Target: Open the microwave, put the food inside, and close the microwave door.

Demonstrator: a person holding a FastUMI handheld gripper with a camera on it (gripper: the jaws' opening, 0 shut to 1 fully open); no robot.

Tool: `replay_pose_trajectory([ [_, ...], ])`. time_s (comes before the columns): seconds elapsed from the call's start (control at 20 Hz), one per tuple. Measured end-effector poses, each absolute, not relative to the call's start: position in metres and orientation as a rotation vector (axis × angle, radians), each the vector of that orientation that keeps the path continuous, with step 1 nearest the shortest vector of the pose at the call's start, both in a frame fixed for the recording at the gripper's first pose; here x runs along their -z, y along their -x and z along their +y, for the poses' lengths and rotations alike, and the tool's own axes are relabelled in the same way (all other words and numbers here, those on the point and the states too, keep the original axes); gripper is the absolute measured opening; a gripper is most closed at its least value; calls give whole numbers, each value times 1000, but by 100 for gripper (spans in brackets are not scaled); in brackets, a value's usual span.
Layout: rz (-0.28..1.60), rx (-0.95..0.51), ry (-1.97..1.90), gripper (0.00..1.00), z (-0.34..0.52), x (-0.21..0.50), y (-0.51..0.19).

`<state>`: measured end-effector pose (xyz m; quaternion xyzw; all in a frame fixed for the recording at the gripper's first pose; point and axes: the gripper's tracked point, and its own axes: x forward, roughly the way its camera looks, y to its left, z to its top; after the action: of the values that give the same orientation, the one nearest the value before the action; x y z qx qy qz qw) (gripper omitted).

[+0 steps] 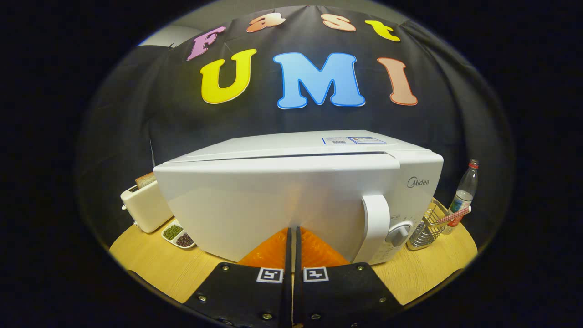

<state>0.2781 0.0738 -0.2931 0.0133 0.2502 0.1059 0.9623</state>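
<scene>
Wooden table point(182, 269) bears microwave point(273, 205), toaster point(143, 207), dish point(178, 235), rack point(426, 228), bottle point(462, 196).

- My gripper point(292, 230) points straight ahead, level, over the near edge of the table.
- I see its two fingers pressed together side by side, nothing caught between them.

Clearance around the gripper

The path ahead of the closed gripper point(292, 230) is blocked by the microwave door point(273, 207); bare table point(173, 269) is left free between toaster point(143, 209), dish point(179, 235) and fingers.
</scene>
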Motion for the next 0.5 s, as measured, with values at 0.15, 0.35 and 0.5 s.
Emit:
replay_pose_trajectory([
  [0.15,506,-195,-35,2,73,292,-282],
  [0.35,525,-177,-61,2,73,292,-285],
  [0.5,504,-171,-53,3,72,275,-279],
])
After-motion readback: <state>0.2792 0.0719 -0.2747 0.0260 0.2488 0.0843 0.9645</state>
